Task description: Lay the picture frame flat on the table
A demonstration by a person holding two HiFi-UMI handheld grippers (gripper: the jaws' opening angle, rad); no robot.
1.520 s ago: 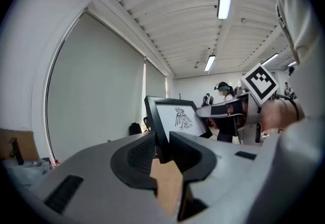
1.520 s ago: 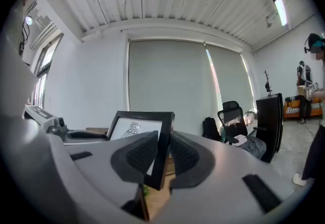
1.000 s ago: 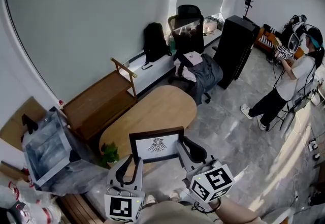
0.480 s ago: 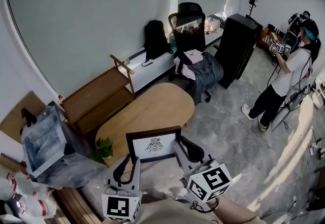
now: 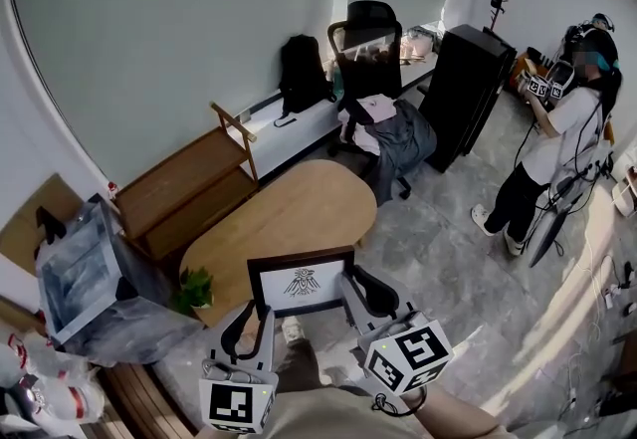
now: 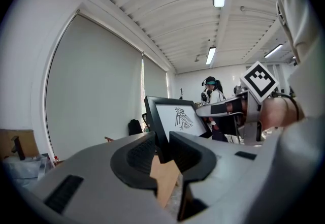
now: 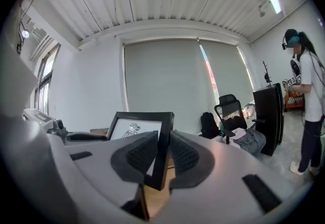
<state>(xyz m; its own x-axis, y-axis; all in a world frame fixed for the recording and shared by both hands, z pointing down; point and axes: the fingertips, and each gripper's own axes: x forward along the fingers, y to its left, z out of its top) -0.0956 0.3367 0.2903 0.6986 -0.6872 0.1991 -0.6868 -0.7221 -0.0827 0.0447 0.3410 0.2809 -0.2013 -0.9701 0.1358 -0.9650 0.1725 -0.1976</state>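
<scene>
A black picture frame (image 5: 302, 282) with a white print of a bird figure is held upright in the air, in front of the near end of the oval wooden table (image 5: 289, 213). My left gripper (image 5: 256, 316) is shut on the frame's lower left corner (image 6: 161, 142). My right gripper (image 5: 350, 294) is shut on its right edge (image 7: 161, 159). The frame (image 6: 175, 119) faces me, and its print (image 7: 133, 129) shows in both gripper views.
A small potted plant (image 5: 197, 288) stands at the table's near left end. A wooden bench (image 5: 189, 192) and a grey bag (image 5: 85, 278) lie left. An office chair (image 5: 370, 59), black cabinet (image 5: 460, 94) and a person (image 5: 552, 143) are beyond.
The view has shifted slightly; the frame stays upright in both grippers, now a little nearer me. The person at the right has turned slightly.
</scene>
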